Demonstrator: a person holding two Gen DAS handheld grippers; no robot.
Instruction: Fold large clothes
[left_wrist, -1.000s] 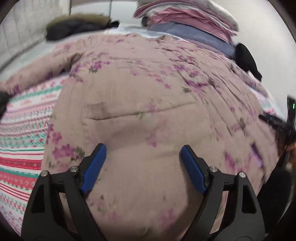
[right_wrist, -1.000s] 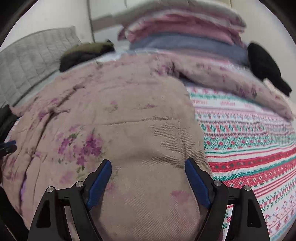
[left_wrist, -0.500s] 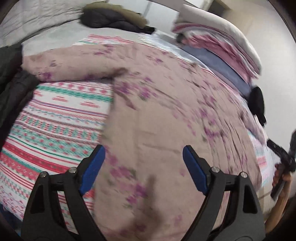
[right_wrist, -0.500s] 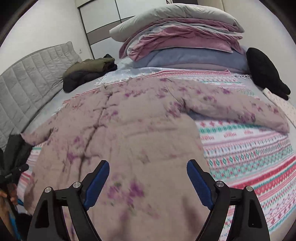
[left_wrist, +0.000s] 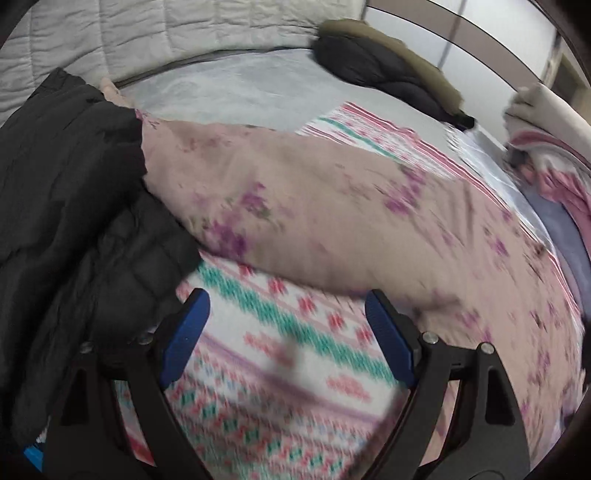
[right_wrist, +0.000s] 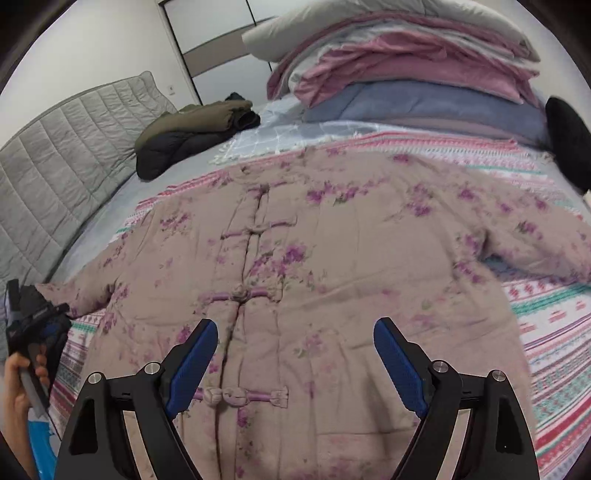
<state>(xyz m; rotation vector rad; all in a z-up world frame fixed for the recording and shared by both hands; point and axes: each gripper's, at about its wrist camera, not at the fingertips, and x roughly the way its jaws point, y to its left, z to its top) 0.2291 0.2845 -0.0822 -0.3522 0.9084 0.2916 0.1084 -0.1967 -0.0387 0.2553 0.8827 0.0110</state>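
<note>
A floral padded jacket (right_wrist: 332, 266) lies flat, sleeves spread sideways; the wide-open, empty left gripper (left_wrist: 288, 343) hangs nearest its left sleeve (left_wrist: 280, 221), while the equally open, empty right gripper (right_wrist: 295, 362) hovers over the hem.

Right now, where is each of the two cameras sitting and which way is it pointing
Left wrist: on the left gripper, looking along its open blue fingers at the floral jacket sleeve and the black coat; only the gripper shows.
Right wrist: on the right gripper, facing up the jacket's buttoned front toward the stacked bedding; the left hand holding the other gripper shows at the left edge.
Shared: the jacket, the patterned blanket and the olive and dark coat.
</note>
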